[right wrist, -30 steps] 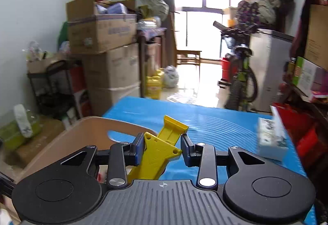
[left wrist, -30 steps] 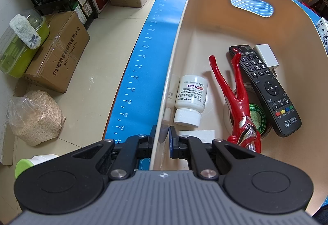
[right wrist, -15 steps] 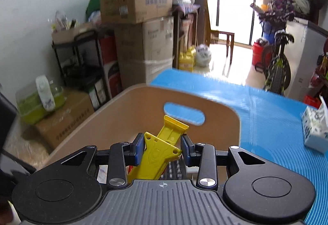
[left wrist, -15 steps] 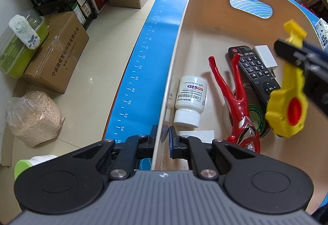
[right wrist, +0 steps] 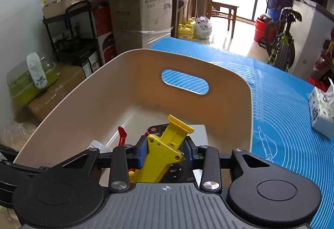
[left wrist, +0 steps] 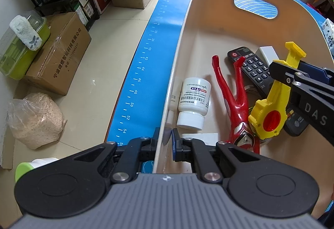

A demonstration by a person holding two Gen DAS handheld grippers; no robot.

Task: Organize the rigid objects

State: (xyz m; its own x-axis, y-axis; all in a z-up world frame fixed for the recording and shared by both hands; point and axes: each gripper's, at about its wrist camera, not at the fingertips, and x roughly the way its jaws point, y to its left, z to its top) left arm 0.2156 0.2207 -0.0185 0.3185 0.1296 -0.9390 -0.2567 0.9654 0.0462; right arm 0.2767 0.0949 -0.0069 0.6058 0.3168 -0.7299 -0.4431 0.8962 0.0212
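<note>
My right gripper (right wrist: 166, 150) is shut on a yellow plastic tool (right wrist: 165, 151) with a red round button (left wrist: 271, 121), held low inside the beige bin (right wrist: 229, 83). From the left wrist view the same tool (left wrist: 277, 93) hangs over the things on the bin's floor: a red toy figure (left wrist: 235, 99), a white pill bottle (left wrist: 193, 101), a black remote (left wrist: 252, 68) and a white block (left wrist: 268, 52). My left gripper (left wrist: 166, 138) is shut on the near left wall of the bin (left wrist: 177, 58).
The bin stands on a blue mat (right wrist: 281, 103) with a ruler printed along its edge (left wrist: 144, 62). A tissue pack (right wrist: 322, 110) lies on the mat at the right. Cardboard boxes (left wrist: 58, 51), a black shelf and a bag of grain (left wrist: 35, 120) stand on the floor at the left.
My right gripper has carried the yellow tool from above the mat forward and down into the bin, tilting downward. The left gripper has kept its hold on the bin wall.
</note>
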